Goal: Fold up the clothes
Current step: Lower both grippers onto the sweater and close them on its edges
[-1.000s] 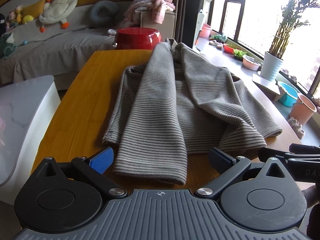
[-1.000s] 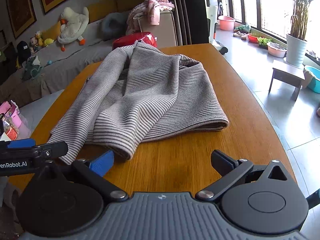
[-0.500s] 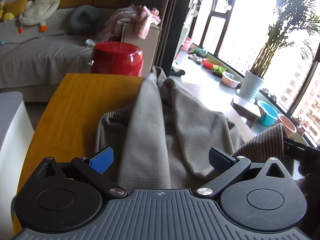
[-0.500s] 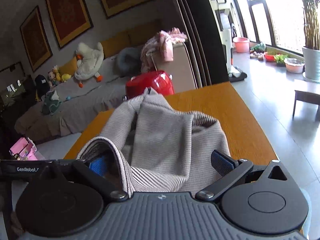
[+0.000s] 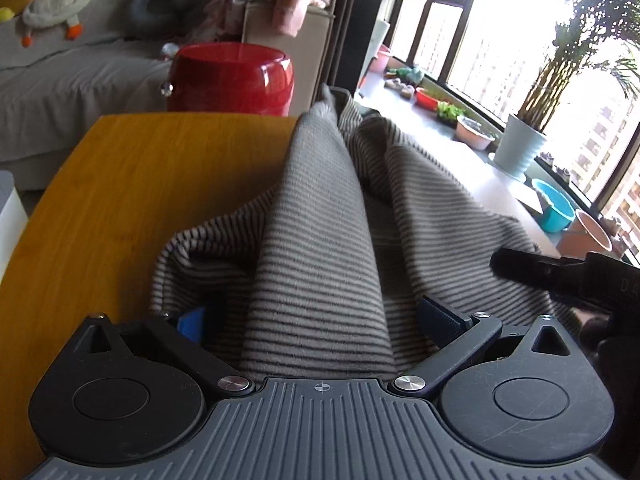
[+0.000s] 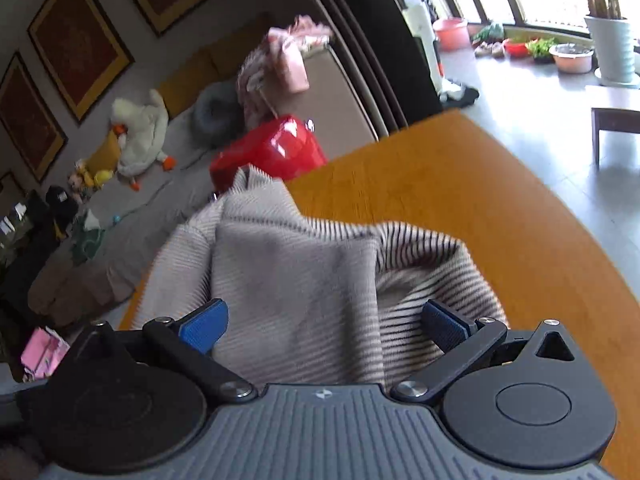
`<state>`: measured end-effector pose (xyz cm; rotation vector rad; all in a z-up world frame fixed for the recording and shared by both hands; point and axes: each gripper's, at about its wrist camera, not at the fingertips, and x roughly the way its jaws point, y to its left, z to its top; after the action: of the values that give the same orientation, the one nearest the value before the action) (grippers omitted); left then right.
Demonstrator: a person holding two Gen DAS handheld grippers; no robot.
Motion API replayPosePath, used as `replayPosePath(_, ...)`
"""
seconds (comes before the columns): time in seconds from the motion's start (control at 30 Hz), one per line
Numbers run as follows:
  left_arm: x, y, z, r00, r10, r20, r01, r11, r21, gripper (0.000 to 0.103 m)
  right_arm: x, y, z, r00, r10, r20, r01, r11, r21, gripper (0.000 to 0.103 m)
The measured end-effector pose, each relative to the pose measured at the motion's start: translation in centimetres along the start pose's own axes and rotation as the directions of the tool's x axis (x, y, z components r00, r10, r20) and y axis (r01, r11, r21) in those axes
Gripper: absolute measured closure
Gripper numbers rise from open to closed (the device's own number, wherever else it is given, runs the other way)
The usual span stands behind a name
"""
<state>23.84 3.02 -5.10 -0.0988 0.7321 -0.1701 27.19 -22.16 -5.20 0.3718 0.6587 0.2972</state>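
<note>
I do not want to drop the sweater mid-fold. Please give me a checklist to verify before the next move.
1. Left gripper around sweater hem: ok, cloth lies between its wide-apart fingers.
2. Left gripper closed on cloth: not ok.
3. Right gripper around cloth: ok, but also not closed.
4. Far end of sweater resting on table: ok.
5. Layers caught by each gripper: cannot tell.
6. Table right of sweater clear for folding: ok in right view.
</note>
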Motion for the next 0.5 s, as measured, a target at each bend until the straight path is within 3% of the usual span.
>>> replayPosePath(0.13, -0.3, -0.1, -0.2, 1.0, 0.013, 0.004, -0.013, 1.0, -0.002, 0.0, 0.2, 1.5, -0.8, 0.999, -0.033, -0.036, 0.03, 0.996, -0.081, 0.0)
replayPosePath(0.4, -2.5, -0.7, -2.0, 1.0, -0.001, 0.004, 0.001, 1.0, 0.007, 0.0, -3.0, -0.7, -2.6, 0.999, 0.044, 0.02, -0.045, 0.998, 0.052, 0.0)
replayPosePath(0.5, -3.9, -1.4, -3.3, 1.0, -0.006, 0.001, 0.006, 1.0, 0.019, 0.0, -4.6, -0.3, -3.7, 1.0, 0.022, 0.021, -0.023, 0.999, 0.042, 0.0)
